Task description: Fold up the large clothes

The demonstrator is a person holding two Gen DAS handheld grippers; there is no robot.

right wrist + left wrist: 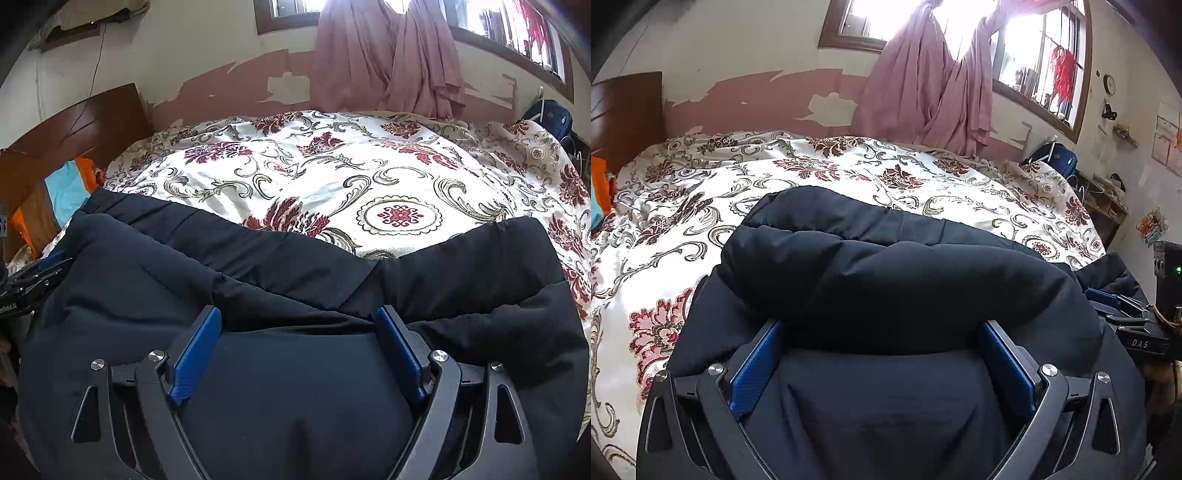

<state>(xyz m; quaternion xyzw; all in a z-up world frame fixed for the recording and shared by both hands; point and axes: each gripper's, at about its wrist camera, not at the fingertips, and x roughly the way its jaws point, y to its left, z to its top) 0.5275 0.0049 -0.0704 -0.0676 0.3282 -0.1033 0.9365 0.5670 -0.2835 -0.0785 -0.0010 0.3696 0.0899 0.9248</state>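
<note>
A dark navy padded jacket (886, 266) lies on the flowered bedspread (812, 173), and a thick fold of it bulges up in front of both cameras. My left gripper (882, 328) stands open, its blue pads (757, 369) wide apart on either side of the jacket; the rolled fold hides the fingertips. My right gripper (299, 314) is open too, and the jacket (147, 277) fills the gap between its blue pads (195, 354) without being pinched. Each gripper also shows at the edge of the other's view, the right gripper (1123, 306) and the left gripper (40, 273), both at the jacket's near edge.
The bedspread (332, 177) stretches beyond the jacket to the wall. A wooden headboard (624, 110) and an orange and blue cloth (70, 188) are at the left. Pink curtains (923, 92) hang at the far side, with a blue bag (1056, 157) and a shelf (1104, 206) at the right.
</note>
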